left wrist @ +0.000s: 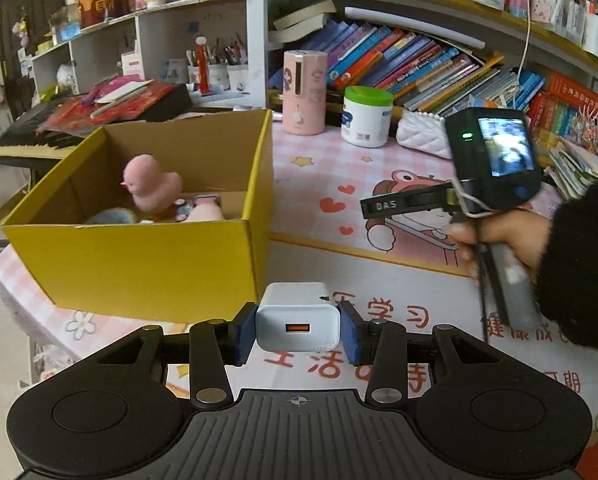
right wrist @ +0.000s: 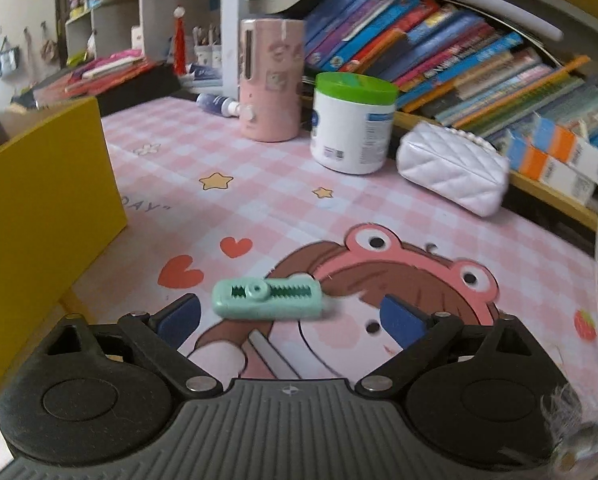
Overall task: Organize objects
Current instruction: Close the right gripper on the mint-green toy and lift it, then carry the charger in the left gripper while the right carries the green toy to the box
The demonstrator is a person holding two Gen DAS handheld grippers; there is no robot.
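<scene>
White charger (left wrist: 297,317) sits clamped between left jaws beside yellow box (left wrist: 139,264).

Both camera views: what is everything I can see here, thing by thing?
USB charger: one, white, clamped in left gripper.
Cardboard box: one, yellow, open, left on table.
Toy duck: one, pink, inside box.
Toothed clip: one, mint green, on mat between right gripper's pads.
Humidifier: one, pink, upright at back.
Jar: one, white, green lid, beside humidifier.
Quilted purse: one, white, before books.
Books: many, multicoloured, shelved.
Table mat: one, pink checked.
Left gripper: black, blue pads.
Right gripper: black, open.
</scene>
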